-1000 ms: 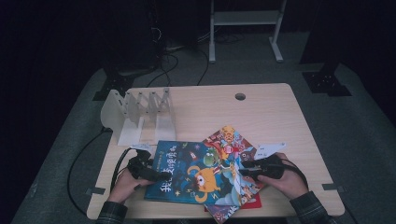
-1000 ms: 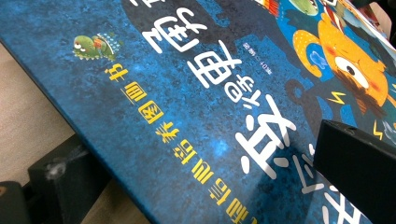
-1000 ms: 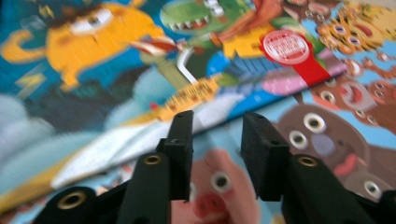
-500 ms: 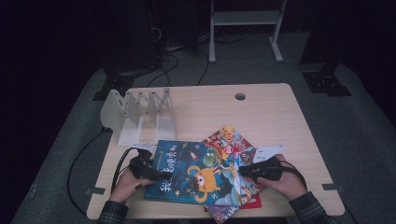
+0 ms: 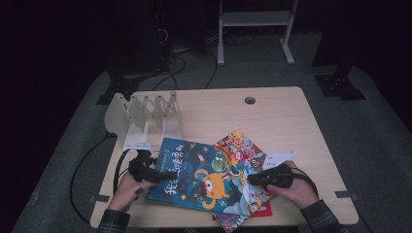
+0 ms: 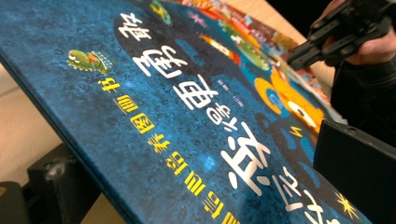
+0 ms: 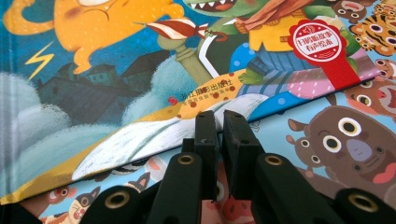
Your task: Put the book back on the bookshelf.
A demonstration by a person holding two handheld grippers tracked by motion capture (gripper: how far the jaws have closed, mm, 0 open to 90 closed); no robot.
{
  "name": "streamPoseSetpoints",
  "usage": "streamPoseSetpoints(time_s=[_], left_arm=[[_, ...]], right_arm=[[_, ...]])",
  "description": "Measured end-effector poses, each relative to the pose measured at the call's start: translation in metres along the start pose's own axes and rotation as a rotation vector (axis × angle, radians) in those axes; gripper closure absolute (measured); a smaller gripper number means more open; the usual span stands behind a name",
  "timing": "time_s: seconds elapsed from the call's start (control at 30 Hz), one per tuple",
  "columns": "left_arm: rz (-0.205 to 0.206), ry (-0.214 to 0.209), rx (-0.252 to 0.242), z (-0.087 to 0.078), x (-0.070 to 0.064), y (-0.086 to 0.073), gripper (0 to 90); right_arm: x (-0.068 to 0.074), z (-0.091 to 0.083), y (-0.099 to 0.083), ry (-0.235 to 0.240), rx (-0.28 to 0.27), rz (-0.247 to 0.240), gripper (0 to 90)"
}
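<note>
Left gripper [image 5: 163, 173] clamps blue book [image 5: 204, 174] edge, right gripper [image 5: 251, 178] closed at opposite edge

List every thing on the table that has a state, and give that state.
Blue book: closed, top of the pile, left edge lifted.
Animal book: closed, flat underneath.
Book rack: empty, upright.
Left gripper: clamped on the blue book's edge.
Right gripper: shut, tips at the blue book's edge.

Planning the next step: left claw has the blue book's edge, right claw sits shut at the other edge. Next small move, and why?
Probably open the right claw a little and slide it onto the blue book edge. Its jaws are nearly together at that edge, gripping nothing, while the left claw already clamps the opposite edge, tilted up off the table. A second grip would let the book lift level off the book beneath.
</note>
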State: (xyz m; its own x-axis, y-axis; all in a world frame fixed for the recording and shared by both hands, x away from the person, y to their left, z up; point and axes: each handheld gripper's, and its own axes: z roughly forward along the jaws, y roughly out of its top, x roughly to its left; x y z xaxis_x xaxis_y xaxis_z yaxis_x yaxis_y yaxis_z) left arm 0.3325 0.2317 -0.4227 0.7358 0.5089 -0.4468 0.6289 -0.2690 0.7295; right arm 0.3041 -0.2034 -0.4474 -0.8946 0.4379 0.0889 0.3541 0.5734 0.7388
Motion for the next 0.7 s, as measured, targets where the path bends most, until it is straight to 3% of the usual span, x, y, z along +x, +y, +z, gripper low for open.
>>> streamPoseSetpoints(time_s=[0.4,0.7], left_arm=[[0.057,0.012,0.023,-0.008,-0.018,0.023,0.0],[0.07,0.012,0.009,-0.015,-0.026,0.04,5.0]], right_arm=[[0.002,0.0,0.003,-0.011,0.027,0.0,84.7],[0.003,0.0,0.005,-0.007,0.038,-0.002,83.3]])
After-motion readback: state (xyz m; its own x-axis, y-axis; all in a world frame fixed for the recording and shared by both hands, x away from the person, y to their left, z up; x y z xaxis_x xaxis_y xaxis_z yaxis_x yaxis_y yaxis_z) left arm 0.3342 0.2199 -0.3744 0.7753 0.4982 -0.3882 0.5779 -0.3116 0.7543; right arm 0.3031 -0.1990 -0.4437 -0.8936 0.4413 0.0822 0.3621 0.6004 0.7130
